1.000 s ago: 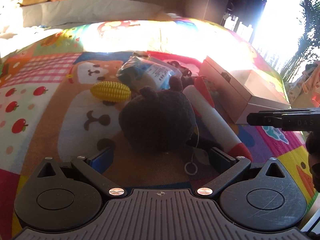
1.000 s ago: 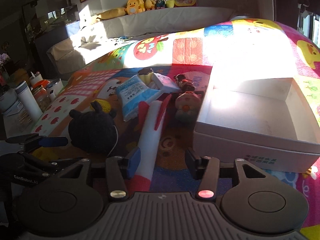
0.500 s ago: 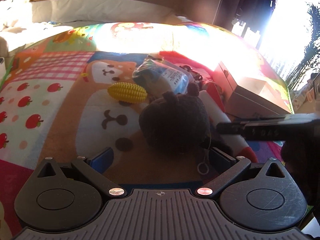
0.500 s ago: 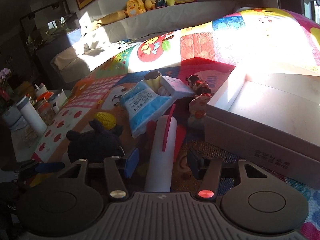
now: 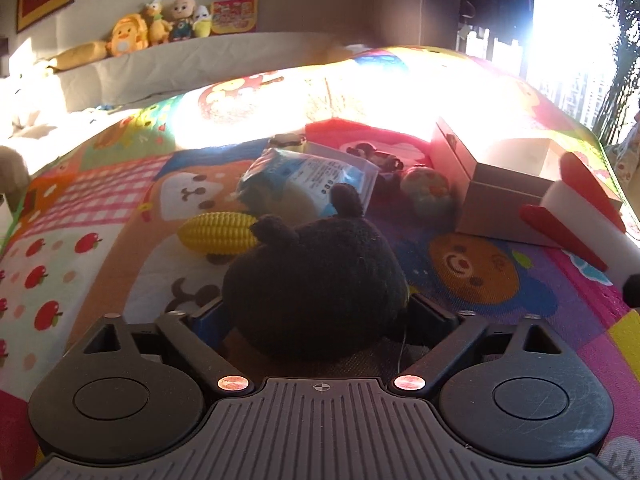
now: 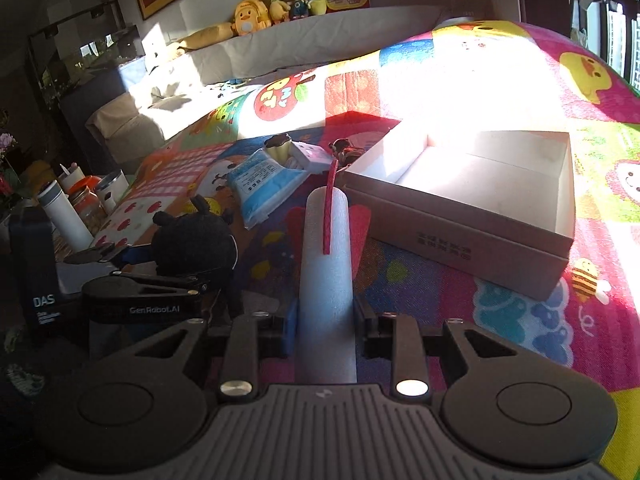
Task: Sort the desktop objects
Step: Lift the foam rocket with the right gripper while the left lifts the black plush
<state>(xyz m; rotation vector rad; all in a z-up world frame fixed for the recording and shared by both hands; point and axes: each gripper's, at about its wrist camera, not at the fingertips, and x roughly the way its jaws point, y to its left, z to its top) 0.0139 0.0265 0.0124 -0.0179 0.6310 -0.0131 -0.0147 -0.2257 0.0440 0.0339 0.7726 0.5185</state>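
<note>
My left gripper [image 5: 316,312] is shut on a black plush toy [image 5: 316,284], which sits between its fingers just above the mat. It also shows in the right wrist view [image 6: 192,240]. My right gripper [image 6: 326,320] is shut on a white foam rocket with red fins [image 6: 328,256] and holds it lifted, pointing toward the open cardboard box [image 6: 472,216]. The rocket shows at the right edge of the left wrist view [image 5: 584,220], beside the box [image 5: 496,188].
On the colourful play mat lie a yellow toy corn [image 5: 218,232], a blue tissue pack [image 5: 308,176], a round patterned toy [image 5: 428,192] and small items behind. Bottles and jars [image 6: 72,212] stand at the mat's left edge. A sofa with plush toys [image 6: 276,8] is behind.
The right gripper closed on the rocket and lifted it off the mat toward the box. The left gripper moved forward and closed on the black plush toy.
</note>
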